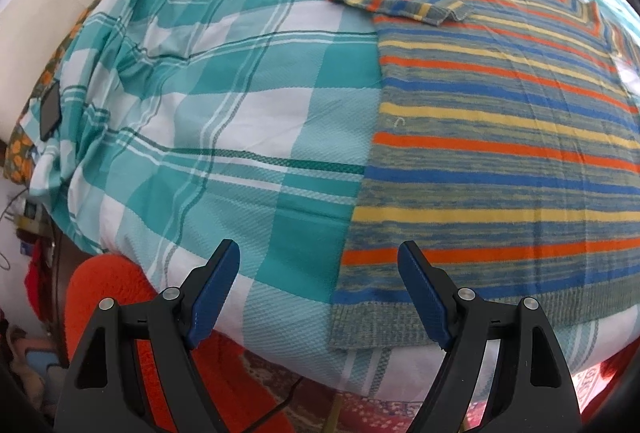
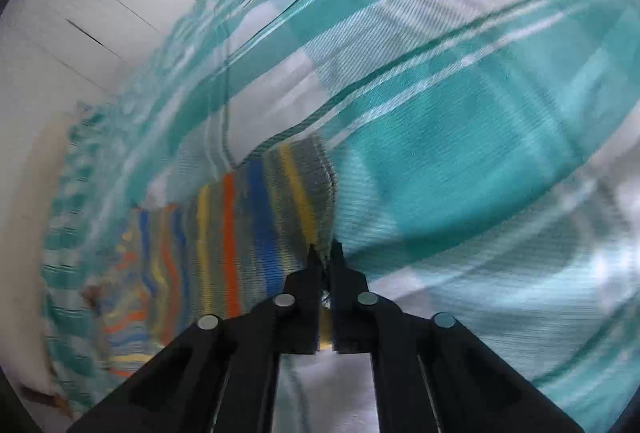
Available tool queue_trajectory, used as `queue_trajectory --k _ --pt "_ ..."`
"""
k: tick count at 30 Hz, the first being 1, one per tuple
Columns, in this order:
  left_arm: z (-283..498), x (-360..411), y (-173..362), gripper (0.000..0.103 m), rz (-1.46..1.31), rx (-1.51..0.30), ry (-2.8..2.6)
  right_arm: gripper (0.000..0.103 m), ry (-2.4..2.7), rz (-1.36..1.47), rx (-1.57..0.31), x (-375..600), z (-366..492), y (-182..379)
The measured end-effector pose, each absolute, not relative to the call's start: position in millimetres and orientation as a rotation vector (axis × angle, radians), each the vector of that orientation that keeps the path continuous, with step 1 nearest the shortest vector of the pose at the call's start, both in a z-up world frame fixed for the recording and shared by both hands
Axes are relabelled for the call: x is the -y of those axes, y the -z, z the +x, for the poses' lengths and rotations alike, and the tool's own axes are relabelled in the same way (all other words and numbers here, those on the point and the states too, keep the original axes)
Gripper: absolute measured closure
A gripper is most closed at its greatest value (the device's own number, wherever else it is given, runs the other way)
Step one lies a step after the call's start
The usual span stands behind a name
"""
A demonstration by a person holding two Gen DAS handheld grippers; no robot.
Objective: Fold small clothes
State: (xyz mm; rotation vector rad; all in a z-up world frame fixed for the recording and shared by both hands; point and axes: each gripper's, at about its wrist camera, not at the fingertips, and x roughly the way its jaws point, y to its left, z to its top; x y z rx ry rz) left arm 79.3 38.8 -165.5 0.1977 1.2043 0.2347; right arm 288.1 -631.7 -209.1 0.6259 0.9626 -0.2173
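The left gripper (image 1: 318,265) is hanging wide open, gripping nothing, just above the hem corner of the striped sweater (image 1: 500,137), which is lying spread ahead on the checked bedspread (image 1: 224,105). The right gripper (image 2: 325,253) is pinching the sweater's edge, jaws closed.

Striped shirt on a checked sheet
Shirt (image 1: 500,137): grey-green with orange, blue, yellow stripes. Bedsheet (image 1: 240,113): teal-and-white checks. Blanket (image 1: 108,293): orange-red.
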Motion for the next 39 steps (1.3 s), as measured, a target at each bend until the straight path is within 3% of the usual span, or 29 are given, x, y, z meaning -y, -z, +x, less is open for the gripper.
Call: queue_trajectory --k 11,13,14,15,16,21,24,27,29,33,34,37,39 --pt "74 -39 173 0.02 0.257 -1.21 -0.236 0.1 0.516 0.527 -0.97 614 262 207" --pt "75 -41 169 0.02 0.255 -1.204 -0.233 0.091 0.49 0.515 -0.968 612 266 205" --pt "76 -42 166 0.02 0.256 -1.198 -0.229 0.075 0.473 0.519 -0.967 613 267 204" --pt "78 -42 161 0.02 0.267 -1.183 -0.219 0.05 0.467 0.514 -0.965 612 263 199" --pt "81 -40 156 0.02 0.285 -1.164 -0.204 0.04 0.482 0.492 -0.955 610 254 195" --pt "129 -11 119 0.02 0.39 -1.027 -0.042 0.038 0.462 0.31 -0.883 565 192 154" --pt "176 17 106 0.006 0.411 -0.956 0.096 0.037 0.278 0.301 -0.881 509 154 140" --pt "229 46 135 0.005 0.511 -0.952 0.171 0.037 0.089 0.332 -0.881 451 126 140" --pt "255 59 165 0.016 0.617 -0.961 0.165 0.037 -0.011 0.337 -0.893 408 108 148" --pt "286 69 221 0.022 0.758 -1.007 0.155 0.038 -0.107 0.292 -0.928 337 81 167" --pt "289 68 225 0.028 0.753 -1.005 0.157 0.038 -0.132 0.272 -0.943 323 77 170" --pt "299 59 221 0.095 0.652 -1.04 0.179 0.038 -0.193 0.178 -0.955 293 71 176" --pt "306 39 198 0.096 0.504 -1.017 0.161 0.038 -0.218 0.093 -0.962 277 71 182"
